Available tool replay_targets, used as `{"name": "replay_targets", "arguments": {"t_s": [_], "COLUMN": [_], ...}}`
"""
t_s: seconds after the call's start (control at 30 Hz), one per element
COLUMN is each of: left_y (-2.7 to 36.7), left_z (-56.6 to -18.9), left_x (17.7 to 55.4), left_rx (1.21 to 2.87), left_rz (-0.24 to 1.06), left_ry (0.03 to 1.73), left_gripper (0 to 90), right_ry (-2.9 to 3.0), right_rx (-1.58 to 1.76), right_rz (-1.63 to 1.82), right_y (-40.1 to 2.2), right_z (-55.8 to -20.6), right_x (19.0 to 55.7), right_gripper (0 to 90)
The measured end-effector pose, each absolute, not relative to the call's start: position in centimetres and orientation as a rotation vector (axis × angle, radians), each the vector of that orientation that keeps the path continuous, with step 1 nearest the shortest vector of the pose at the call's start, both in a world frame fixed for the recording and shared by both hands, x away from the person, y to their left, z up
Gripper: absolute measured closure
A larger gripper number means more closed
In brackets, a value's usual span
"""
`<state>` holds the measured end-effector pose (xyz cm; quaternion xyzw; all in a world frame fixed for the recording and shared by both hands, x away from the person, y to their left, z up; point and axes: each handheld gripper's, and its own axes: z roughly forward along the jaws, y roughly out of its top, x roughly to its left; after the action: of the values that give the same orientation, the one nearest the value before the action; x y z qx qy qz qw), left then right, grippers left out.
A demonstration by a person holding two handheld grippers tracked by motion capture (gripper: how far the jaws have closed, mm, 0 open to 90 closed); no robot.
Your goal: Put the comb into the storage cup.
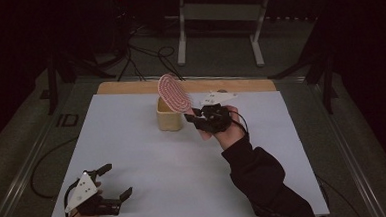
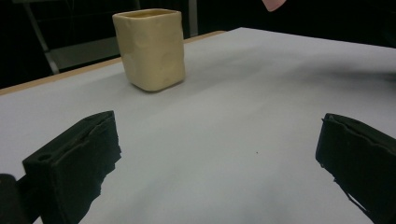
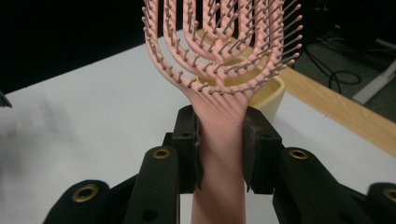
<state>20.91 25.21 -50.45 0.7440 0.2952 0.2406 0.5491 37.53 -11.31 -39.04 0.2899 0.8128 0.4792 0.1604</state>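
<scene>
Pink brush held over the cup

The right gripper (image 3: 219,140) has its jaws pinching the handle of a pink hairbrush (image 3: 219,51), whose bristled head is raised just above the cream cup (image 1: 168,117) standing near the far middle of the white table (image 1: 184,179). The left gripper (image 1: 112,183), jaws spread wide and holding nothing, rests at the near left corner, well apart from the cup

White table (image 1: 148,161); cream cup (image 1: 168,117)
</scene>
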Motion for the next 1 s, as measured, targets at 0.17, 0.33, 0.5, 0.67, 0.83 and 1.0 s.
{"name": "replay_targets", "arguments": {"t_s": [0.17, 0.33, 0.5, 0.67, 0.83, 1.0], "left_y": [25.2, 25.2, 25.2, 25.2, 25.3, 25.3], "left_z": [-50.4, -50.4, -50.5, -50.5, -50.4, -50.4], "left_x": [20.9, 20.9, 20.9, 20.9, 20.9, 20.9], "left_rx": [1.762, 1.764, 1.762, 1.763, 1.76, 1.759], "left_rz": [0.57, 0.571, 0.569, 0.568, 0.569, 0.567], "left_ry": [0.698, 0.697, 0.697, 0.695, 0.695, 0.691], "left_gripper": [0.0, 0.0, 0.0, 0.0, 0.0, 0.0], "right_ry": [2.313, 2.322, 2.311, 2.29, 2.268, 2.256], "right_rx": [0.802, 0.777, 0.792, 0.797, 0.789, 0.763], "right_rz": [1.421, 1.423, 1.479, 1.509, 1.539, 1.569], "right_y": [-10.8, -9.9, -9.3, -8.6, -7.7, -7.0], "right_z": [-38.8, -38.8, -38.5, -38.2, -37.9, -37.5], "right_x": [38.3, 39.1, 40.2, 41.4, 42.4, 43.4], "right_gripper": [70.2, 70.2, 70.1, 70.2, 70.1, 70.1]}}
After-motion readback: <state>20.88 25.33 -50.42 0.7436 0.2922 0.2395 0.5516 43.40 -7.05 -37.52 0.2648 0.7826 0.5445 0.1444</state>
